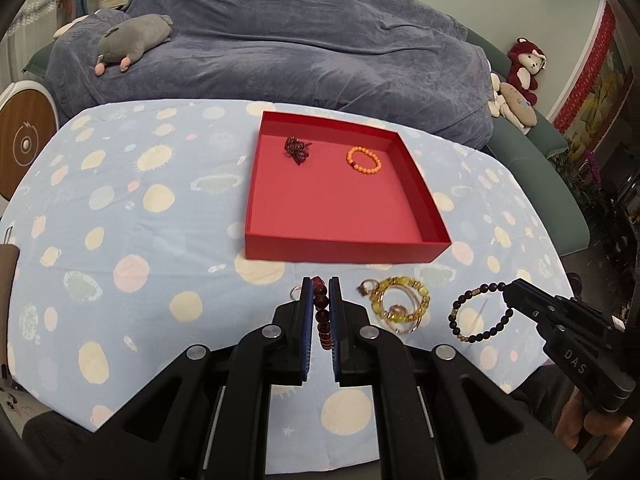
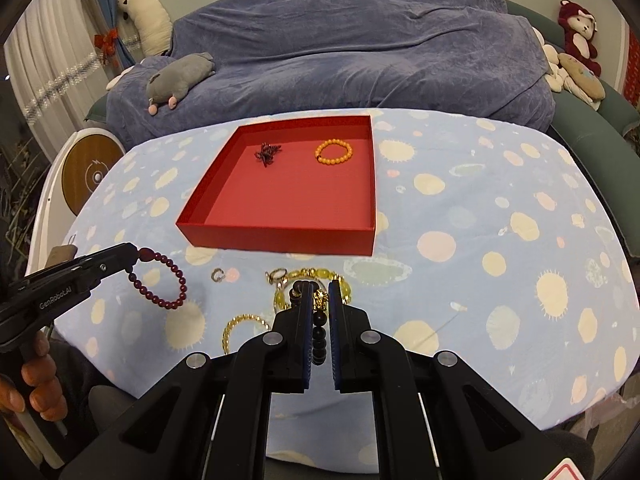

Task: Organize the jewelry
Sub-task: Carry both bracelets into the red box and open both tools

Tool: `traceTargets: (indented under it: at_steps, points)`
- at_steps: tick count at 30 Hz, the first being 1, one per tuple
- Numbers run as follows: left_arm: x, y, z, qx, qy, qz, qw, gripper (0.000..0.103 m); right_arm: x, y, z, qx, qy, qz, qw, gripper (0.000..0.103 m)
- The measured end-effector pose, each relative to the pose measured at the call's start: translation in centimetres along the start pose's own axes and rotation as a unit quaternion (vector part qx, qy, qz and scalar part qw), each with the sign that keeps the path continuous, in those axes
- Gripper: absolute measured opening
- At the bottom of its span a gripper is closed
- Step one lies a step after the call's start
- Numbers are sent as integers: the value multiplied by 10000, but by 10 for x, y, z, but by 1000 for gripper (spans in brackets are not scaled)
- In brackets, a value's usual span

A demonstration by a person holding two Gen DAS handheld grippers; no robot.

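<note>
My left gripper (image 1: 321,286) is shut on a dark red bead bracelet (image 1: 323,316), which hangs from its tips (image 2: 160,280) above the spotted cloth. My right gripper (image 2: 320,288) is shut on a black bead bracelet (image 2: 319,336), seen hanging as a loop (image 1: 480,314) in the left wrist view. A red tray (image 1: 344,246) lies ahead and holds a dark red tangled piece (image 1: 297,150) and an orange bead bracelet (image 1: 364,160). On the cloth between the grippers lie a yellow bead bracelet (image 1: 400,300), a gold chain (image 2: 240,326) and a small ring (image 2: 217,275).
The table wears a light blue cloth with pale spots (image 1: 140,208). Behind it stands a sofa under a blue-grey cover (image 1: 300,40) with a grey plush toy (image 1: 132,38). A round white and wood device (image 2: 90,172) sits at the table's left. A person's fingers (image 2: 38,384) hold the left gripper's handle.
</note>
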State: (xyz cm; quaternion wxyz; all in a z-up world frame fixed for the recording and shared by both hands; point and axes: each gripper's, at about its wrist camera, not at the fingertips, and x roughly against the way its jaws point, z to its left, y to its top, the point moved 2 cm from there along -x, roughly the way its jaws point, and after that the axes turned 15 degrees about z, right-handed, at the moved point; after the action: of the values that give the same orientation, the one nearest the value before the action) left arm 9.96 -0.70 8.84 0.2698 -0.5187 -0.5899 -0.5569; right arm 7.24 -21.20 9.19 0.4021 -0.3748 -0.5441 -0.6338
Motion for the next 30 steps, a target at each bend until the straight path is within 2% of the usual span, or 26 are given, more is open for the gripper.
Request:
traceTargets:
  at_steps: [8,13,18,23,30]
  points:
    - [-8,72,-10,-92,-258,-221,9994,7,-10,77,1,17,208,-218,9995,7]
    - [-30,110,-8,-76,-454,-188,9988,7,-40,120,7,45,282,-159,9995,7]
    - [-62,139,-4,-60,-654,-50,9978,7,-79,149,8,-37,429,51,9991,7]
    - [-101,154,3,-76,-568,190,9982,7,-118,162,6,-117,476,312,9983,7]
    - [-140,159,16,-161,-205,473,9985,7,-157,171,-4,-162,295,575,9978,7]
